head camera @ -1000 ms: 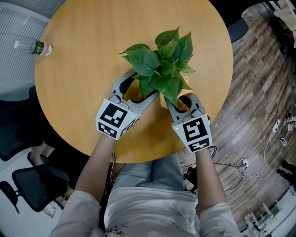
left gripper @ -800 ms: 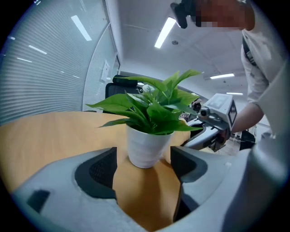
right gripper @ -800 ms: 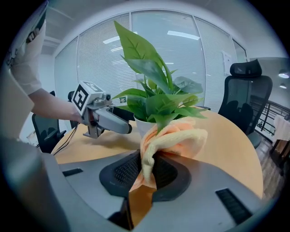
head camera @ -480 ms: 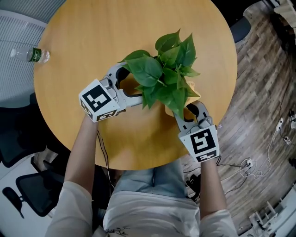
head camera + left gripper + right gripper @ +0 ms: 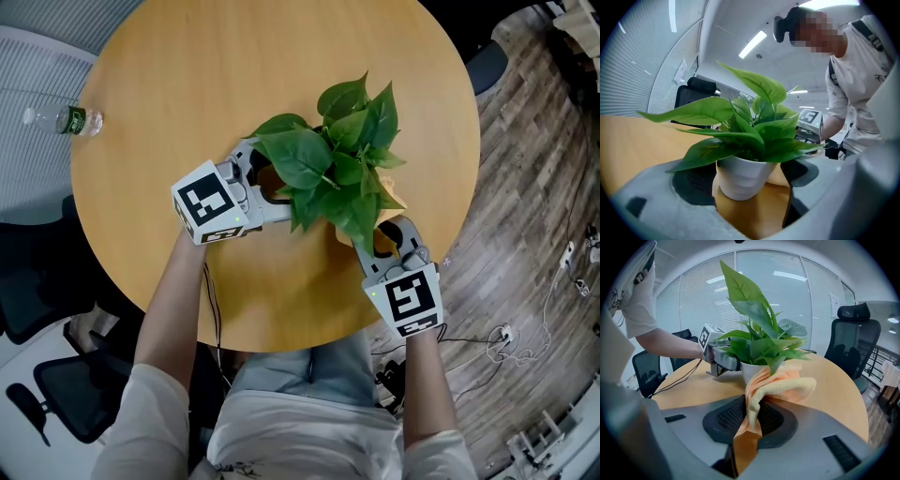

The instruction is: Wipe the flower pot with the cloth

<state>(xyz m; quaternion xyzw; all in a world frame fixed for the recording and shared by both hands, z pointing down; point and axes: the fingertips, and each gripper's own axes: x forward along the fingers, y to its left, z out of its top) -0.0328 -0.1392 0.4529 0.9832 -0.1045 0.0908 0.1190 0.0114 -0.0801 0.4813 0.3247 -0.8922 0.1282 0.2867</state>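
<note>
White flower pot [image 5: 740, 177] w/ 1 green leafy plant [image 5: 339, 164] in it stands on round wood table [image 5: 187, 84], nr person's edge. L gripper [image 5: 265, 183]: jaws just been opening, now wide, pot btwn them, pads not pressing. R gripper [image 5: 749, 420]: jaws closed on orange cloth [image 5: 780, 387], which lies against pot's side.

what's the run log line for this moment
left hand-held gripper: open, jaws just opening, flower pot between them | right hand-held gripper: shut on cloth, cloth by pot
</note>
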